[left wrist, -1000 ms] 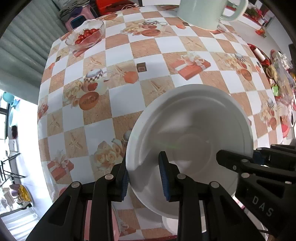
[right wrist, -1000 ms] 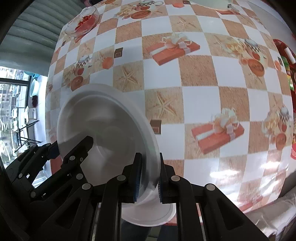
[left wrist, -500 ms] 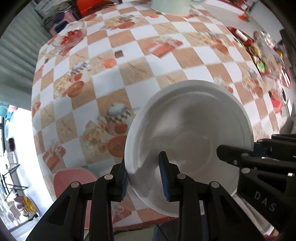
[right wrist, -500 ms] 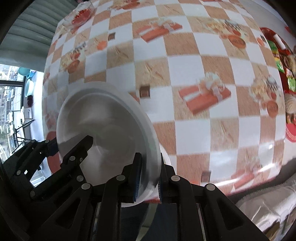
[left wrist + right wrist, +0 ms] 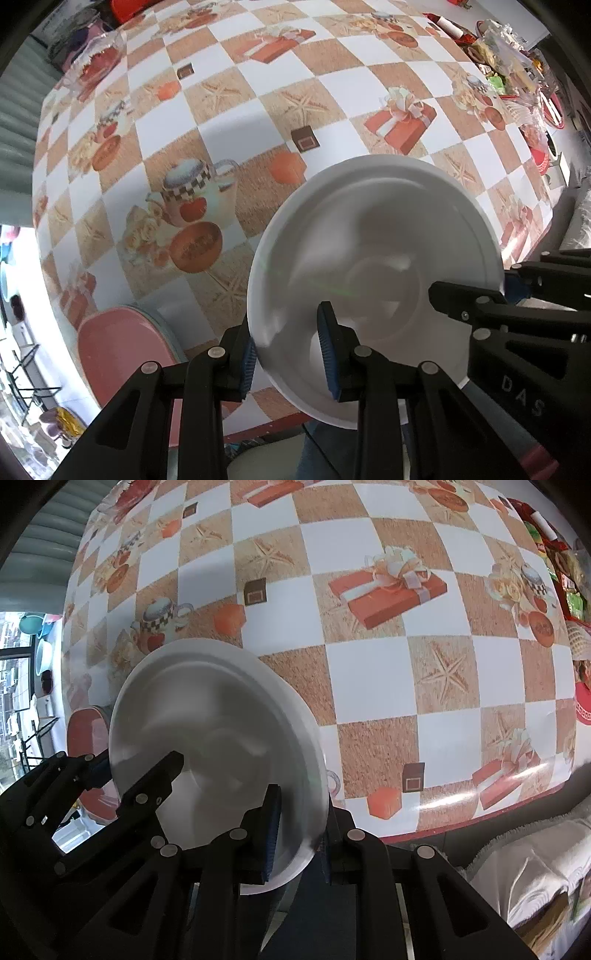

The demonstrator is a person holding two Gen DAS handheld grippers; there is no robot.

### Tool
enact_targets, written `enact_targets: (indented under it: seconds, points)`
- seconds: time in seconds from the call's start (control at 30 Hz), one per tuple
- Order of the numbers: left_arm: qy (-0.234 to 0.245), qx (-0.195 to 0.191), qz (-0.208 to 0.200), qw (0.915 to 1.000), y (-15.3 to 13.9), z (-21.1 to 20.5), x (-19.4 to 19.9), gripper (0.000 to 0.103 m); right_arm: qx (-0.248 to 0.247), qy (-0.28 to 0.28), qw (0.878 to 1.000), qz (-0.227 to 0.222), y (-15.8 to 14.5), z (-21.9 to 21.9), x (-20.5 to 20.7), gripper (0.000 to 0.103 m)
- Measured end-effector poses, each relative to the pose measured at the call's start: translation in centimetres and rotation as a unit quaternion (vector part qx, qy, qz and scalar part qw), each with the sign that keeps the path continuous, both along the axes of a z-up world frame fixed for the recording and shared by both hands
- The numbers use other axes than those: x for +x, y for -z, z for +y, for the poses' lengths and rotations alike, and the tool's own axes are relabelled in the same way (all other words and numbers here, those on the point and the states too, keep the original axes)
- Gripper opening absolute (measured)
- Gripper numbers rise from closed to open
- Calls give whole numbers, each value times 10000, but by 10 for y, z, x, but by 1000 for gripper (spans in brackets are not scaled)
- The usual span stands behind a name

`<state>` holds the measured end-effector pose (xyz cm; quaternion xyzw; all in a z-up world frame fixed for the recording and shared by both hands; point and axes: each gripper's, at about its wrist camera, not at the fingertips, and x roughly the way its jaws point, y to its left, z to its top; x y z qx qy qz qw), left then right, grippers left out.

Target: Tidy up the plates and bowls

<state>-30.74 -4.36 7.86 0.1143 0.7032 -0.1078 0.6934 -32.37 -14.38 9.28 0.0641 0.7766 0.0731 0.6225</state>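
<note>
A white bowl (image 5: 373, 266) is held in the air over the near edge of the table, tilted toward me. My left gripper (image 5: 288, 360) is shut on its left rim. My right gripper (image 5: 297, 840) is shut on its right rim; the bowl also shows in the right wrist view (image 5: 207, 716). A stack with a pink plate (image 5: 122, 354) on top lies at the table's near left corner, below and left of the bowl; it also shows in the right wrist view (image 5: 85, 731).
The table wears a checked orange and white cloth (image 5: 229, 110). A glass bowl of red fruit (image 5: 96, 59) stands at the far left. Packets and red dishes (image 5: 517, 66) crowd the far right. A white cloth (image 5: 532, 867) lies off the table's near right edge.
Both grippers have carried the white bowl toward the near left of the table. The pink plate stack has come further into view. The mug at the far end has left the view.
</note>
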Motion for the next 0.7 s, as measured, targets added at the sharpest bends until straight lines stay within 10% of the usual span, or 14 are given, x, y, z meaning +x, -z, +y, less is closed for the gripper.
enact_targets:
  seconds: [0.1, 0.27, 0.43, 0.7]
  points:
    - [2, -14, -10, 10000, 0, 1, -2, 39, 6, -8, 10000, 28, 2, 0, 0, 20]
    - [-30, 103, -247, 9996, -8, 7, -4, 77, -69, 39, 10000, -1, -1, -2, 5, 24]
    - [-216, -21, -586, 9980, -27, 32, -4, 83, -76, 153, 9996, -215, -15, -16, 11, 95]
    - [-224, -301, -900, 9952, -66, 63, -8, 103, -82, 213, 9977, -643, -50, -28, 7, 102]
